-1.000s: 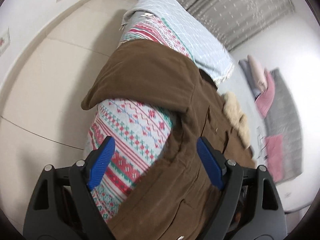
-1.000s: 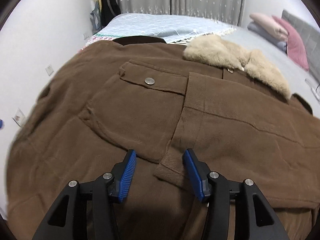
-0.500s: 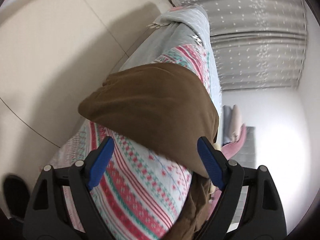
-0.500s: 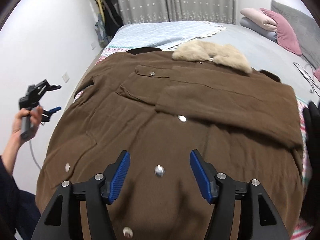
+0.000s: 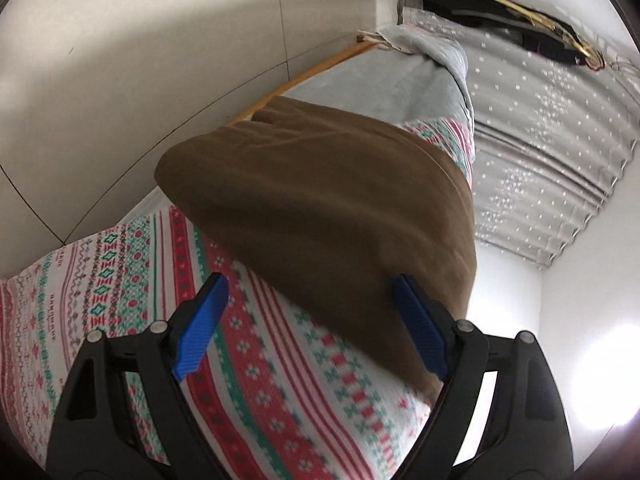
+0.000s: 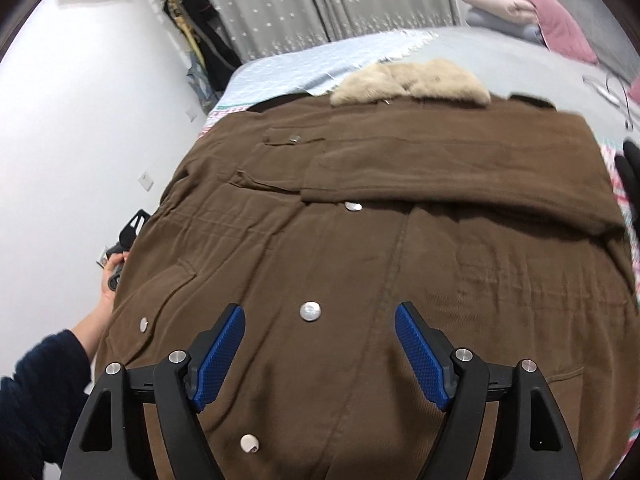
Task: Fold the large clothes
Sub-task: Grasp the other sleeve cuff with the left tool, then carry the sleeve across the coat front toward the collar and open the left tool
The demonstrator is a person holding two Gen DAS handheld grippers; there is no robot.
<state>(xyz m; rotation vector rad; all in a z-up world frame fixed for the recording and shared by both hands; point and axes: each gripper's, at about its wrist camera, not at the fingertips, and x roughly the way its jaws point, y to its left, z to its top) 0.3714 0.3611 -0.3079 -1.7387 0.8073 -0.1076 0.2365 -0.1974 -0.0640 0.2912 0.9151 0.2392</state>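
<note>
- My right tongs (image 6: 318,358) hang over the lower front of the brown coat (image 6: 400,260), jaws opening, blue pads wide apart and clear of the cloth; nothing is pinched between them.
- Just ahead of those pads, between them, sits a silver snap button (image 6: 310,312); another snap (image 6: 249,443) lies nearer to me, beside the left pad's arm.
- Further ahead, one sleeve (image 6: 460,184) lies folded across the coat's chest, and beyond it the beige fur collar (image 6: 412,82) marks the far end.
- The coat lies spread flat on the bed (image 6: 304,62), covering most of what lies ahead of my right tongs.
- My left tongs (image 5: 310,330) are spread wide too, empty, held low beside the bed's edge.
- Ahead of them, a brown flap of the coat (image 5: 320,216) hangs over the edge onto the patterned red-and-green blanket (image 5: 256,360). The right pad sits just at the flap's edge; I cannot tell whether it touches.
- The left pad stands over the blanket, apart from the coat.
- In the right wrist view, off to the left of the coat, my left hand (image 6: 110,280) grips the left tongs' handle, dark sleeve (image 6: 36,392) below it.
- Grey dotted curtains (image 6: 320,0) hang beyond the bed.
</note>
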